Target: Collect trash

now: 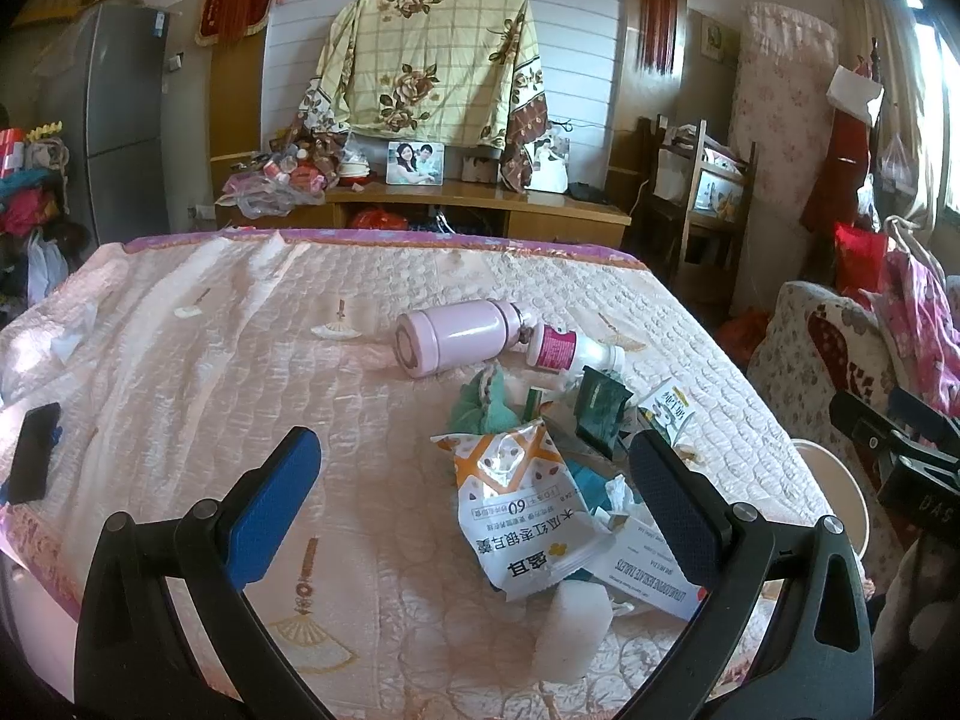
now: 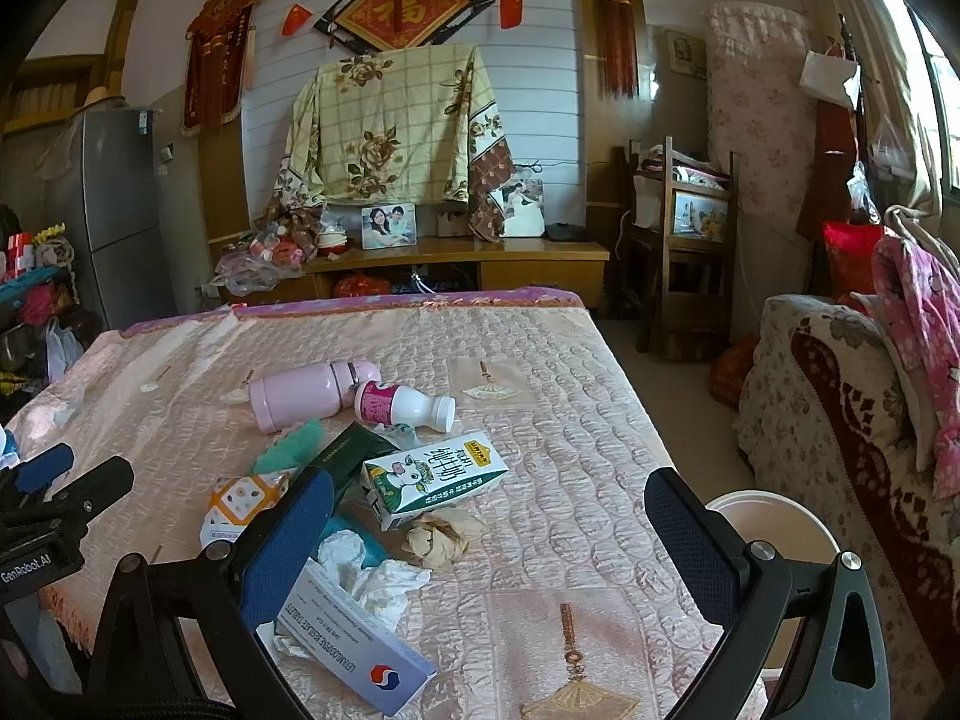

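Trash lies in a pile on the pink quilted bed (image 1: 210, 360). It holds an orange-white snack bag (image 1: 516, 510), a medicine box (image 2: 354, 642), a milk carton (image 2: 435, 480), crumpled tissues (image 2: 384, 582), a brown paper wad (image 2: 438, 537), a dark green packet (image 1: 600, 411), a teal cloth (image 1: 486, 408) and a white foam block (image 1: 573, 630). A pink flask (image 1: 456, 336) and a white bottle (image 2: 405, 405) lie beyond. My left gripper (image 1: 474, 492) is open above the snack bag. My right gripper (image 2: 489, 528) is open over the tissues and paper wad.
A white bin (image 2: 774, 534) stands on the floor at the bed's right edge. A black phone (image 1: 33, 450) lies on the bed's left side. A patterned sofa (image 2: 840, 450) is to the right. A wooden cabinet (image 2: 456, 264) stands behind the bed.
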A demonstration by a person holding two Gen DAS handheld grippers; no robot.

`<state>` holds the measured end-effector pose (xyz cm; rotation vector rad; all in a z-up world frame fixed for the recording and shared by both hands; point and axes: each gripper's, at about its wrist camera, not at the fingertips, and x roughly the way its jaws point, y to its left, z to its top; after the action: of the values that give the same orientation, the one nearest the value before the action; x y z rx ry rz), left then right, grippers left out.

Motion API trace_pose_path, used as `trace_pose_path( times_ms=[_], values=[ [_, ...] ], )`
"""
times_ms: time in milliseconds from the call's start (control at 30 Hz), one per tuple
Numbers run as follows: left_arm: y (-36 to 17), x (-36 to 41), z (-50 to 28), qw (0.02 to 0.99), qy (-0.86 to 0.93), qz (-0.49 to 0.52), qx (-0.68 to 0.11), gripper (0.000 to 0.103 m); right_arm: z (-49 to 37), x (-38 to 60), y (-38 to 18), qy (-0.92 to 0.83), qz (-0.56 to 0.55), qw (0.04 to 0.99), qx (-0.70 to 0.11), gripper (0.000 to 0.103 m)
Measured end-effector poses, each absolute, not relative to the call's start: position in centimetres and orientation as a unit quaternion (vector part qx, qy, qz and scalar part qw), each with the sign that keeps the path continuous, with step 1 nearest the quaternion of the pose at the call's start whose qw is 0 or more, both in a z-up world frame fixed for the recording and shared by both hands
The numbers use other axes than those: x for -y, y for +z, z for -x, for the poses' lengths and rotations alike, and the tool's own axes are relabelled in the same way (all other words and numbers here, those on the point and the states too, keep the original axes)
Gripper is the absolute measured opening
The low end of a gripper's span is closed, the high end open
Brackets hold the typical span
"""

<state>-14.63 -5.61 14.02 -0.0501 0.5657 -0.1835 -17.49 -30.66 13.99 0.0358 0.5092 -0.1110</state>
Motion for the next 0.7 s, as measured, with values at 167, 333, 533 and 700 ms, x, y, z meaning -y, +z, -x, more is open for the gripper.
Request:
trace_pose_path(
  times_ms=[167,333,533,700],
  values=[
    [14.0,5.5,14.6,0.956,-0.091,0.025,-0.278,0.102,17.6,30.7,13.9,-0.056,-0.02,0.966,-0.252,0.103],
    [14.0,5.5,14.6,0.956,-0.09,0.028,-0.278,0.102,17.6,31.2,14.0,-0.059,-0.02,0.966,-0.252,0.103],
    [14.3,5.2,14.8,0.956,-0.089,0.023,-0.277,0.102,17.5,31.5,14.1,-0.062,-0.018,0.966,-0.251,0.103],
    [13.9,4.7,14.4,0.953,-0.09,0.025,-0.289,0.102,17.6,31.8,13.7,-0.056,-0.018,0.965,-0.257,0.103]
  ],
)
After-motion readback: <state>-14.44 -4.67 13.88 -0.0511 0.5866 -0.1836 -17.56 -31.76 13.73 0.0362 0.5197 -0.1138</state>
